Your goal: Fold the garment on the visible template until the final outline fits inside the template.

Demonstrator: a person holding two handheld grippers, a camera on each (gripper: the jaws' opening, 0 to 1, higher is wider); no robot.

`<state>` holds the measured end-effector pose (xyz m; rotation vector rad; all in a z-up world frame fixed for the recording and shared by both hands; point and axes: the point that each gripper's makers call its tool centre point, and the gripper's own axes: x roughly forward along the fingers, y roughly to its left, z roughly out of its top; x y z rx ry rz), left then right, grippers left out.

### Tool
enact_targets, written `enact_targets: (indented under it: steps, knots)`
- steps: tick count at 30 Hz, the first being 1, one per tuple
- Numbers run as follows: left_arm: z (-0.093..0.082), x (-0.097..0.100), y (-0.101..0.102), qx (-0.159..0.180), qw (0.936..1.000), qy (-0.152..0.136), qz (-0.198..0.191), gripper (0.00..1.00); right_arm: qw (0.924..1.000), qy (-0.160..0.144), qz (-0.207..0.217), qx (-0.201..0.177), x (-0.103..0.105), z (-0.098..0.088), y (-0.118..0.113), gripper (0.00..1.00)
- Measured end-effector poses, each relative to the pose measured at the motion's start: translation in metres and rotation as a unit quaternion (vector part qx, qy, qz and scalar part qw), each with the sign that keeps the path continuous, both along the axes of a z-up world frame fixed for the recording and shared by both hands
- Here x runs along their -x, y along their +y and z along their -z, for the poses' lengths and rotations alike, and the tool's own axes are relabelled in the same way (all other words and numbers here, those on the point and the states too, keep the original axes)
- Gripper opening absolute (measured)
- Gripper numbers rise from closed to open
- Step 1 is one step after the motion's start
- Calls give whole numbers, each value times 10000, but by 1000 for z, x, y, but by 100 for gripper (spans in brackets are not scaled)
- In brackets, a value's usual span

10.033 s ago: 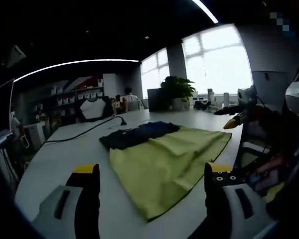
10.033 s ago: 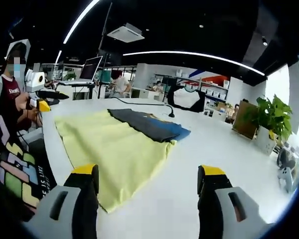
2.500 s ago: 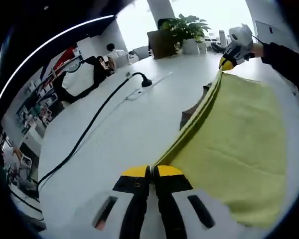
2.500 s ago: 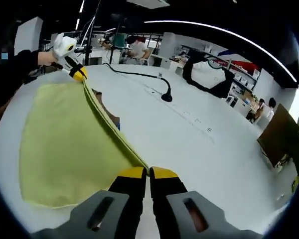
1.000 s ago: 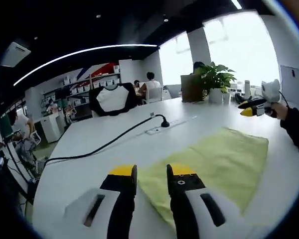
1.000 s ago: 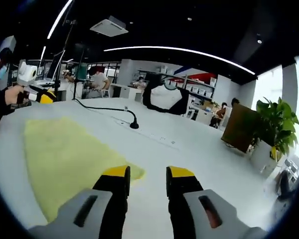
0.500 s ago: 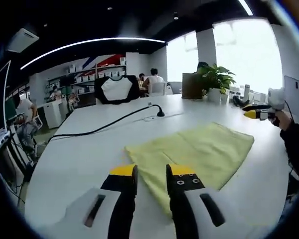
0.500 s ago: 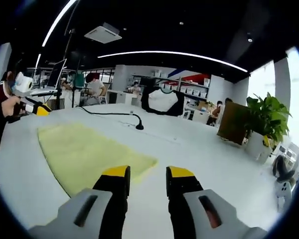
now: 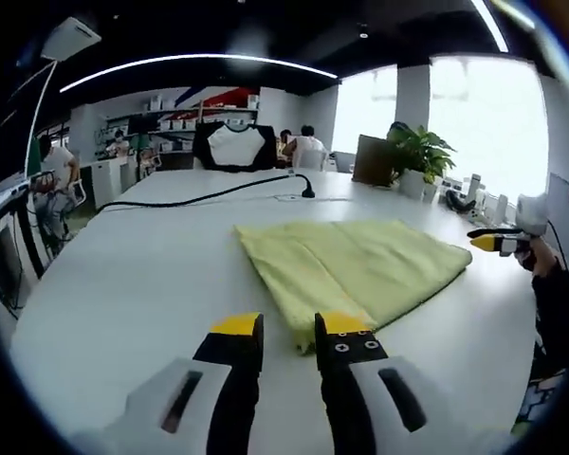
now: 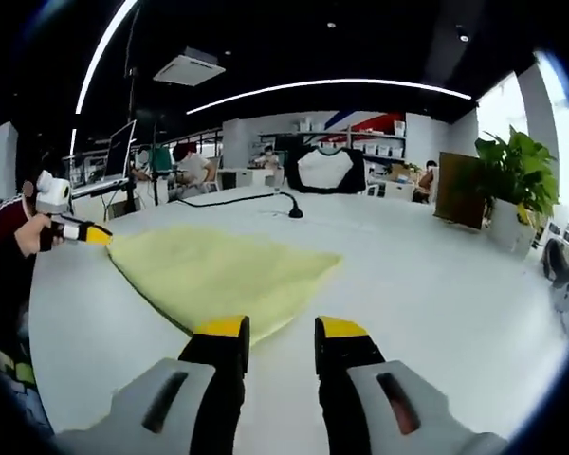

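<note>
A yellow cloth [image 9: 360,265] lies folded and flat on the white table [image 9: 123,284]. Its near corner reaches almost to my left gripper [image 9: 289,332], whose jaws stand a little apart and hold nothing. In the right gripper view the same yellow cloth [image 10: 218,270] spreads ahead and to the left. My right gripper [image 10: 280,336] hangs just short of its edge, open and holding nothing. A hand holds each gripper at the cloth's far ends: the right gripper [image 9: 488,244] in the left gripper view, the left gripper [image 10: 90,234] in the right gripper view.
A black cable [image 9: 218,197] runs across the table behind the cloth. A potted plant [image 9: 412,156] stands at the far right. A black and white shirt [image 10: 327,171] hangs over a chair at the back. People sit at desks beyond.
Both grippers let go of the yellow cloth's edge after 2.5 s ago, opened slightly and drew back. The cloth now lies flat, and both views look at it from farther off.
</note>
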<state>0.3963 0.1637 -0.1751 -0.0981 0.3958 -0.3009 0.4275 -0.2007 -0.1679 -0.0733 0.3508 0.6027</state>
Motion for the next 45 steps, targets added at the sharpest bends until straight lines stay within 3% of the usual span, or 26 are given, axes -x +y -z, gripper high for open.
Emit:
enact_targets:
  steps: [4, 9, 12, 14, 16, 19, 22, 23, 26, 30, 33, 36, 37, 38, 39, 41, 45]
  knots:
    - [2, 1, -8, 92, 10000, -27, -21, 16, 9998, 145, -90, 94, 1, 11, 8, 22]
    - [6, 2, -10, 181, 9998, 16, -2, 10, 9985, 463, -263, -94, 5, 18, 19, 15]
    - [5, 4, -10, 110, 9998, -90, 102, 7, 9976, 522, -373, -249, 8, 15, 21, 1]
    - [5, 4, -9, 151, 9997, -148, 152, 5, 9984, 436, -349, -14, 7, 17, 17, 1]
    - [8, 5, -8, 128, 9996, -116, 229, 4, 9985, 443, -330, -48, 6, 16, 17, 0]
    - [9, 5, -5, -79, 9994, -165, 289, 3, 9991, 279, -178, 256, 2, 17, 9, 0]
    - [9, 5, -3, -195, 9992, -188, 304, 3, 9988, 353, -102, 326, 1, 20, 5, 0]
    - [10, 5, -1, -381, 9984, -219, 350, 3, 9981, 246, -83, 554, -1, 21, 1, 0]
    - [11, 7, 0, -451, 9982, -236, 305, 2, 9982, 243, -61, 543, 1, 21, 0, 0]
    - [13, 9, -4, -841, 9958, -253, 271, 2, 9980, 97, -51, 617, 4, 22, 1, 0]
    - [8, 11, -7, -1009, 9935, -441, 273, 3, 9985, 16, -160, 523, 6, 20, 5, 1]
    - [2, 17, -10, -944, 9940, -486, 261, 6, 9986, -223, -100, 475, 6, 11, 1, 11]
    - [-1, 18, -4, -1076, 9925, -560, 140, 8, 9985, -318, -3, 453, 4, 7, -3, 13]
    - [-8, 18, 8, -1434, 9869, -721, -133, 10, 9984, -428, 150, 323, 2, 0, -9, 13]
    - [-11, 20, 15, -1576, 9836, -820, -298, 11, 9986, -429, 218, 230, 3, -2, -12, 13]
    - [-12, 26, 19, -1540, 9839, -794, -426, 11, 9986, -415, 273, 169, 5, -6, -18, 13]
    - [-26, 37, 20, -1101, 9882, -945, -491, 11, 9960, -681, 535, 196, 6, -20, -30, 14]
